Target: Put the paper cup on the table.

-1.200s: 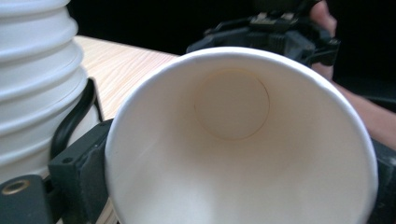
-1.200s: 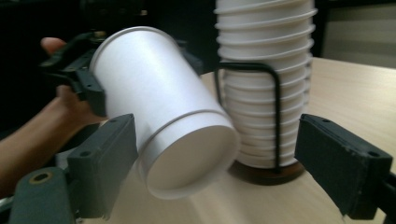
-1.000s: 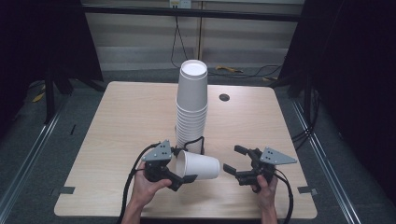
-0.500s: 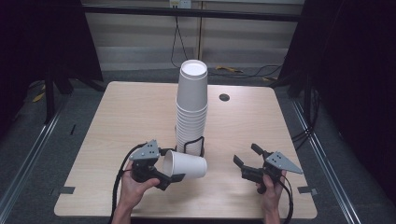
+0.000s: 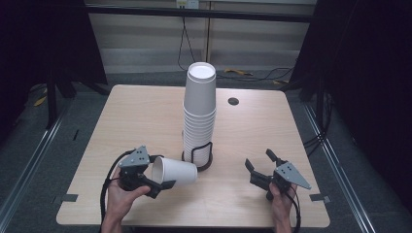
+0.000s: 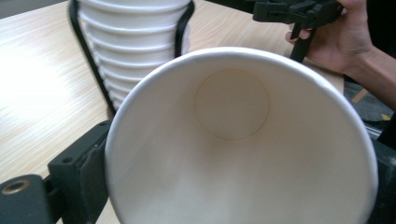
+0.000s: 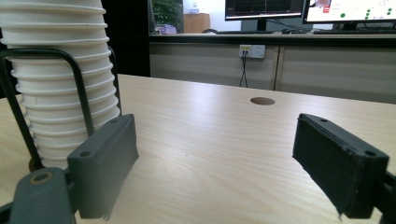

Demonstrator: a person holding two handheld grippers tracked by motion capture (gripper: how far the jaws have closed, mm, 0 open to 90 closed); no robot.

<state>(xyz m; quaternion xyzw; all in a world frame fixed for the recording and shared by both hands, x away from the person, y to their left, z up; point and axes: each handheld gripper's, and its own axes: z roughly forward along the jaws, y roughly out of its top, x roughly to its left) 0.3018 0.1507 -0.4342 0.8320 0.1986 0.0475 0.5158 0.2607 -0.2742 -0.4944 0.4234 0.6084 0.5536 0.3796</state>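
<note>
The left tongs grip a cup on its side, now carried leftward, clear of the stack in its wire holder; the right tongs have let go and sunk, jaws wide and empty above the counter; the cup looks freed and ready to set down.

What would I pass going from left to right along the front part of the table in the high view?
Left gripper in the person's hand → single paper cup lying on its side in its jaws → tall stack of cups in a black wire holder → right gripper, jaws apart with nothing between them.
</note>
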